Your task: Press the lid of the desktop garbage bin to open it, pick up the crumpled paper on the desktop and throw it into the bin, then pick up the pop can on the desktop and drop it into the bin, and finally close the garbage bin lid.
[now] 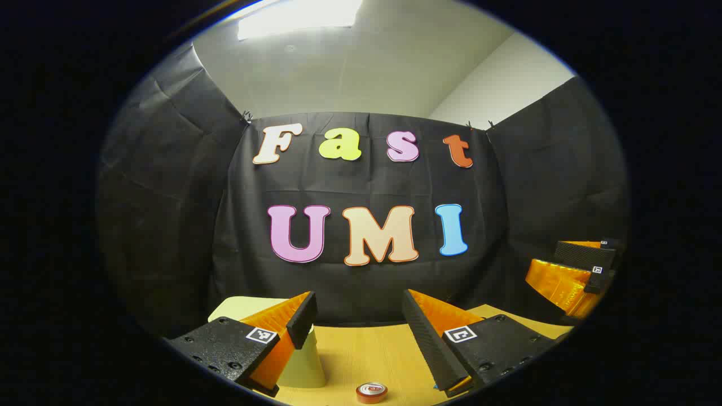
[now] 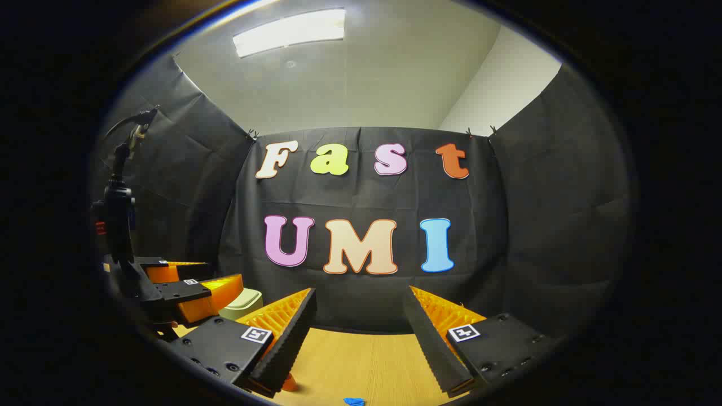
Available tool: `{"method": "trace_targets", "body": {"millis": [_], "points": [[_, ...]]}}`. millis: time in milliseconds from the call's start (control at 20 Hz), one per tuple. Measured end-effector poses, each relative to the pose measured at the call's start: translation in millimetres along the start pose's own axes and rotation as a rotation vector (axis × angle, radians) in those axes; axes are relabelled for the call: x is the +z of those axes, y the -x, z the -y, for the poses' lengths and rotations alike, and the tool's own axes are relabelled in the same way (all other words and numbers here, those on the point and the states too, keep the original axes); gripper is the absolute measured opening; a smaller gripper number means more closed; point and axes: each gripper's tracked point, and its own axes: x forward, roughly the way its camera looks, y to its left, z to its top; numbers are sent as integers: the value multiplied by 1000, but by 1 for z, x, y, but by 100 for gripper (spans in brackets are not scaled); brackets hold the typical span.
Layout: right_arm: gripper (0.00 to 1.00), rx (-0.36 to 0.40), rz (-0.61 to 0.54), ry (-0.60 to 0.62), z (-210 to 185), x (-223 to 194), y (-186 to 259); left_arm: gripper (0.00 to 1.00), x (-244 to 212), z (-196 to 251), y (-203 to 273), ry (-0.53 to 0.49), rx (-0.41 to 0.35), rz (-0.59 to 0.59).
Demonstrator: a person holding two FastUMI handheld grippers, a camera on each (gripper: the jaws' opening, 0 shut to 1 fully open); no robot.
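Observation:
My left gripper (image 1: 358, 304) is open above the wooden table with nothing between its fingers. A pale green bin (image 1: 302, 363) stands just behind its left finger, and the lid (image 1: 242, 307) looks flat on top. The pop can (image 1: 371, 392) stands upright at the lower edge, below the gap between the fingers. My right gripper (image 2: 361, 298) is open and empty too, with a small blue scrap (image 2: 354, 401) on the table below it. The bin (image 2: 243, 303) sits to its left, behind my left gripper (image 2: 225, 272). A red-orange bit (image 2: 289, 384) peeks from under the right gripper's left finger.
The light wooden table (image 1: 366, 349) runs back to the black cloth wall. My right gripper (image 1: 544, 258) shows at the far right of the left gripper view, over the table's right side. A black stand with a cable (image 2: 118, 214) rises at the left of the right gripper view.

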Motion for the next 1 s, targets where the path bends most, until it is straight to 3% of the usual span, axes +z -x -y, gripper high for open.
{"method": "trace_targets", "body": {"millis": [1000], "points": [[97,77,-7,-44,-18,-12,-13,92,6,-38,19,-22,98,34]]}}
